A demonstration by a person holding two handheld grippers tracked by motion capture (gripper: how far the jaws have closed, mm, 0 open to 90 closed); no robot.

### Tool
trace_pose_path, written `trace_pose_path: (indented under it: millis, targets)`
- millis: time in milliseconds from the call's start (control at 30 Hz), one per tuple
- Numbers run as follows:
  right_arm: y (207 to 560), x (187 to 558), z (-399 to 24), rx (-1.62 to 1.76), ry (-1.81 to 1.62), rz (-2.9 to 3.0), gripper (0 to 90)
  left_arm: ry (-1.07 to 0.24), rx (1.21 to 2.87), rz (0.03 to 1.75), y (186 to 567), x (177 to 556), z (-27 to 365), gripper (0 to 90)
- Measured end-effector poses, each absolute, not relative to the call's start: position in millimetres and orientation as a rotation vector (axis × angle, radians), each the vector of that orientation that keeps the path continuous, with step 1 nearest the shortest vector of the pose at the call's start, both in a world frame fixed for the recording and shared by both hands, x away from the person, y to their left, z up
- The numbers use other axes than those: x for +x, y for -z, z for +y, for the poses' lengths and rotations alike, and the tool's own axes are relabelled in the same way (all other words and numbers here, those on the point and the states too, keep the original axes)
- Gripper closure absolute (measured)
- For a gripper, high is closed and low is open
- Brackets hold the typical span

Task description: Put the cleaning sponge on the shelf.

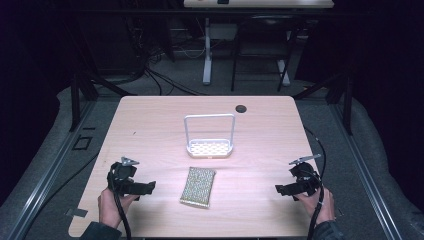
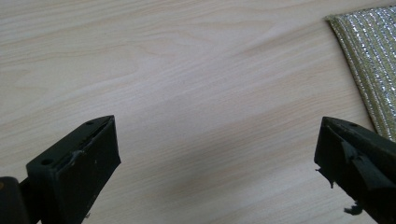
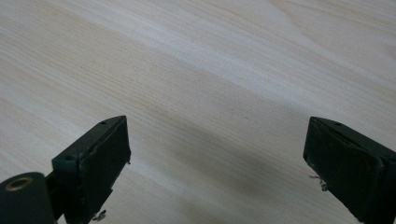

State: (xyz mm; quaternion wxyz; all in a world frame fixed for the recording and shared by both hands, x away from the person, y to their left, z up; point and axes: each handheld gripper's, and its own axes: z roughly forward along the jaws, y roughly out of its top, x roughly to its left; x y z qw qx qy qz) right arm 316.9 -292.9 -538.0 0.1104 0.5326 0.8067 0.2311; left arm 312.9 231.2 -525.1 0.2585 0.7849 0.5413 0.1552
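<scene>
**Both grippers wide, nothing held**

Your left gripper (image 1: 145, 187) sits near the table's (image 1: 150, 120) near left corner, jaws spread wide over bare wood. Your right gripper (image 1: 281, 190) mirrors it near the near right corner, jaws equally apart and empty. Between them, close to the near edge, the glittery scrub sponge (image 1: 198, 186) lies flat. Just beyond it, toward the table's middle, stands the white wire-handled rack (image 1: 210, 148), upright. A dark round hole (image 1: 241, 108) marks the far edge.
</scene>
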Motion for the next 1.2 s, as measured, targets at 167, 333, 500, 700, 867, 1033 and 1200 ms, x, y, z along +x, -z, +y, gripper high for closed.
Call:
trace_pose_path:
  millis: [167,333,500,700,867,1033,1200]
  targets:
    - [537,316,-292,1.553,-0.679,2.365,6.6,-0.400,2.124,1.464,524,313,226,0.0]
    - [537,316,-290,1.555,-0.675,2.362,6.5,-0.359,2.107,1.466,520,313,217,0.0]
    - [537,316,-290,1.549,-0.677,2.357,6.6,-0.335,2.087,1.460,515,313,210,0.0]
    - [538,317,-288,1.542,-0.664,2.365,6.6,-0.292,2.085,1.424,510,315,194,0.0]
    - [537,317,-288,1.532,-0.670,2.359,5.9,-0.264,2.119,1.377,510,318,177,0.0]
    - [538,317,-287,1.530,-0.669,2.358,2.0,-0.248,2.144,1.339,510,320,158,0.0]
    - [538,317,-286,1.522,-0.661,2.362,1.2,-0.207,2.181,1.310,515,322,139,0.0]
